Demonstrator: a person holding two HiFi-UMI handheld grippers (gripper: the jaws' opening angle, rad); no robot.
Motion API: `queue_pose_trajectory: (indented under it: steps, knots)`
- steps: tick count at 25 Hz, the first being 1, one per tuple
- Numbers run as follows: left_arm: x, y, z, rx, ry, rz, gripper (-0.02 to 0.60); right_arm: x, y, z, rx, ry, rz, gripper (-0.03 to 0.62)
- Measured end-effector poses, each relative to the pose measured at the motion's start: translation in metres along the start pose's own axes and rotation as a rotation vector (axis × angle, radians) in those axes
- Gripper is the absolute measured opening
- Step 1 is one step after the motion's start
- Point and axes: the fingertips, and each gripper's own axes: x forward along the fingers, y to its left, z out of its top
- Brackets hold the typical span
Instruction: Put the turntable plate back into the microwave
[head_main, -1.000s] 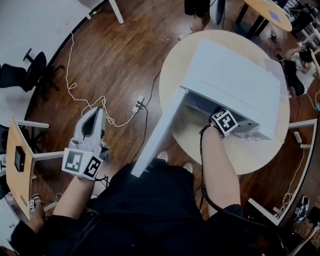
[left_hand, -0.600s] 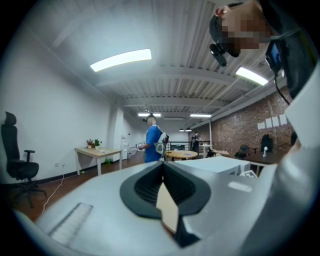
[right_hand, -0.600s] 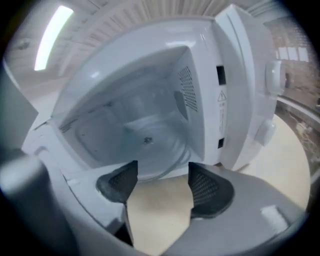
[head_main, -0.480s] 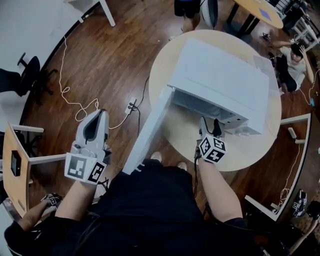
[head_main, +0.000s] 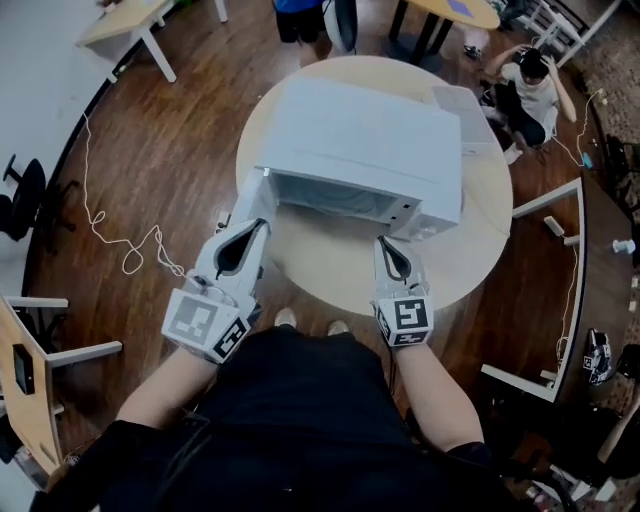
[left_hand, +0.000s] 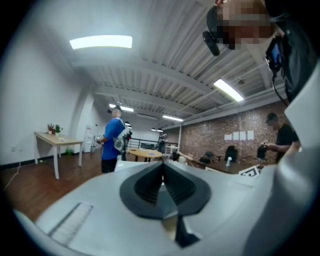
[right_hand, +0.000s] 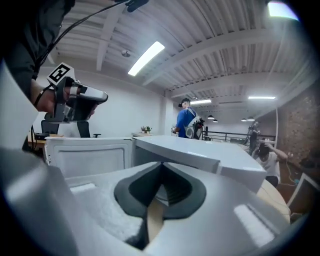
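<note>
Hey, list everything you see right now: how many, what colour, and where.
microwave: one, white, on the table, door open
round table: one, light wood, centre
cable: one, white, on the wooden floor, left
office chair: one, black, far left
person in blue: one, beyond the table
seated person: one, upper right
left gripper: grey, shut, empty, by the open door
right gripper: grey, shut, empty, before the microwave

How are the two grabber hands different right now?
Direction: the left gripper slants rightward toward the microwave; the right gripper points straight at it. Place: the left gripper is by the open door, the right gripper before the microwave's right end. Both have jaws shut and hold nothing.
</note>
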Motion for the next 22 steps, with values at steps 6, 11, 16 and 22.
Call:
queue_pose_trajectory:
  steps: [6,11,16,22]
  knots:
    - [0.044,-0.049,-0.059,0.002,0.108,-0.089,0.008,-0.051,-0.046,-0.011,0.104,-0.003,-0.145,0.002]
    - [0.049,-0.069,-0.056,0.025,0.100,-0.133,0.008,-0.078,-0.068,0.001,0.084,-0.039,-0.210,0.002]
    - [0.049,-0.072,-0.061,0.030,0.116,-0.131,0.008,-0.094,-0.087,-0.002,0.100,-0.048,-0.277,0.002]
    - [0.043,-0.065,-0.062,0.023,0.122,-0.105,0.008,-0.099,-0.096,-0.005,0.109,-0.046,-0.307,0.002]
